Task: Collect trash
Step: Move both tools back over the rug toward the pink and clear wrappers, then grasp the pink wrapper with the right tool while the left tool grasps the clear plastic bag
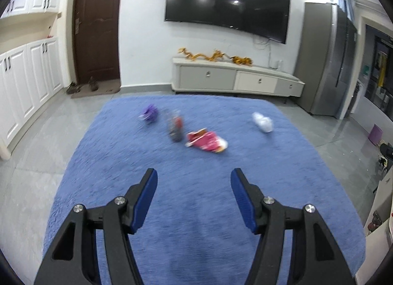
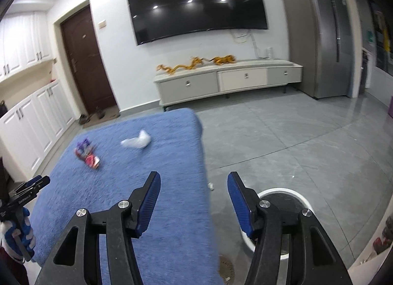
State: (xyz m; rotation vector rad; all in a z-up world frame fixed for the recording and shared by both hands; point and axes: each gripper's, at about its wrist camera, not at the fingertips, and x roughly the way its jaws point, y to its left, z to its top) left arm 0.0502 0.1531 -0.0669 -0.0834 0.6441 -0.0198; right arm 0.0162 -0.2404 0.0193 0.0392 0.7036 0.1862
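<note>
So the trash was all sitting on the blue rug [image 1: 196,186] out in front of both tools. There was a pink snack wrapper [image 1: 206,141] dead ahead of the left gripper [image 1: 194,174], well beyond the jaws, with a dark crumpled wrapper [image 1: 175,128] just beside it, a purple wrapper [image 1: 149,113] further off to the left, and a white crumpled bag [image 1: 263,121] off to the right. Looked scattered like it got tossed there, nothing stacked.

Left jaws stood released, nothing between them. The right gripper [image 2: 194,179] was empty too, jaws apart, hanging over the rug's edge with the white bin [image 2: 282,218] just under its right jaw. My guess is that's where the stuff was meant to go. From that side the white bag sat ahead and left of the jaws, well apart.
</note>
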